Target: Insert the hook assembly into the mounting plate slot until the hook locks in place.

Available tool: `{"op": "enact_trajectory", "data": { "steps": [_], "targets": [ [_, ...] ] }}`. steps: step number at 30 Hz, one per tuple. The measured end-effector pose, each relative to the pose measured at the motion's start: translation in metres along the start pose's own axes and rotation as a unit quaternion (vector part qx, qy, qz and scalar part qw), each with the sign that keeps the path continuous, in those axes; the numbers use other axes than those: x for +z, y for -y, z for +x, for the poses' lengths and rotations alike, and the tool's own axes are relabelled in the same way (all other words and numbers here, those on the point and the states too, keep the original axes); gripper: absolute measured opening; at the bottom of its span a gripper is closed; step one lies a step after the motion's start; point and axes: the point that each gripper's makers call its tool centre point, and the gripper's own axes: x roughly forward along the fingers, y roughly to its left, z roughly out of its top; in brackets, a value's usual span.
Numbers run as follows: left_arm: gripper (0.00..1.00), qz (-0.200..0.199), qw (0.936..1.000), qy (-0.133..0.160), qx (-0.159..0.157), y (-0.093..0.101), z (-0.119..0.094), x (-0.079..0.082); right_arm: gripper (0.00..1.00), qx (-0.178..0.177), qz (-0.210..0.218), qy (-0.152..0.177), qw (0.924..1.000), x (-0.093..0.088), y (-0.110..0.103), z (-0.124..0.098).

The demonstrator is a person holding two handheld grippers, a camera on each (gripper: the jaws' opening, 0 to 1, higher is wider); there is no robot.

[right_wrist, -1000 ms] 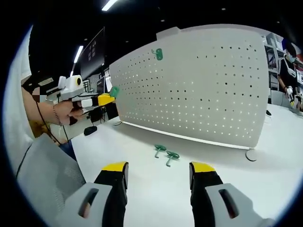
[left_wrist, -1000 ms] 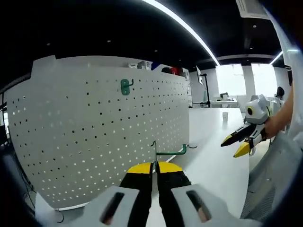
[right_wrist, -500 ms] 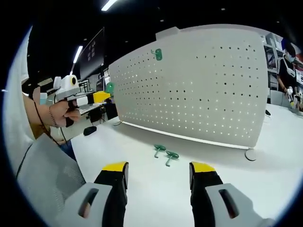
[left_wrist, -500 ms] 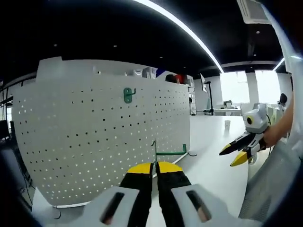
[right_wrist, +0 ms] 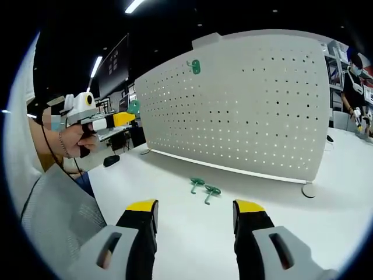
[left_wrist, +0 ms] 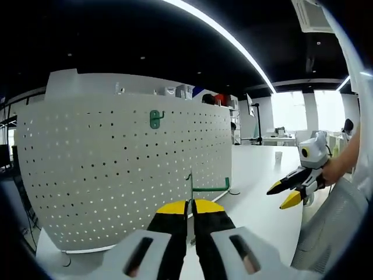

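Note:
A white pegboard mounting plate (left_wrist: 116,169) (right_wrist: 245,111) stands upright on the white table. One green hook (left_wrist: 154,119) (right_wrist: 194,66) hangs near its top. My left gripper (left_wrist: 190,205) is shut on a green hook assembly (left_wrist: 207,188), whose thin rod rises between the yellow tips and whose arm points right. It is held in front of the plate, apart from it. In the right gripper view the left gripper (right_wrist: 119,119) appears at the left with the green hook (right_wrist: 134,107) at its tip. My right gripper (right_wrist: 195,207) is open over the table. It shows at the right (left_wrist: 282,192) in the left gripper view.
Two spare green hooks (right_wrist: 197,184) (right_wrist: 210,192) lie on the table (right_wrist: 175,233) before the plate. The plate rests on round feet (right_wrist: 308,190). A person stands at the far right (right_wrist: 354,87). My own sleeve (right_wrist: 55,216) fills the left side.
The left gripper view has shifted slightly; the plate's base and foot now show more. The left gripper with its hook has edged a little towards the plate. The right gripper is still.

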Motion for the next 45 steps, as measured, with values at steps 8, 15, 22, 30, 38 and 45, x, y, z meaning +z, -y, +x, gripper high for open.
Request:
{"op": "enact_trajectory", "data": {
  "steps": [8,15,22,30,38,45],
  "targets": [
    [0.03,-0.006,1.0000,-0.004,0.006,-0.003,-0.002,-0.006,0.49,0.021,0.001,0.078,0.9967,0.036,-0.010,-0.004],
    [0.03,-0.010,0.9999,-0.007,0.009,-0.004,-0.003,-0.009,0.49,0.044,-0.002,0.137,0.9896,0.060,-0.022,-0.011],
    [0.03,-0.007,0.9999,-0.008,0.007,-0.003,-0.002,-0.008,0.46,0.059,0.005,0.134,0.9892,0.064,-0.028,-0.006],
    [0.03,-0.003,0.9999,-0.007,0.007,-0.002,-0.001,-0.006,0.44,0.074,0.012,0.141,0.9871,0.075,-0.034,0.001],
    [0.02,-0.003,0.9999,-0.009,0.003,0.001,0.001,-0.006,0.44,0.095,0.017,0.152,0.9837,0.089,-0.047,0.015],
    [0.02,-0.001,1.0000,-0.005,0.004,0.001,0.001,-0.002,0.44,0.116,0.031,0.156,0.9804,0.093,-0.061,0.027]
  ]
}}
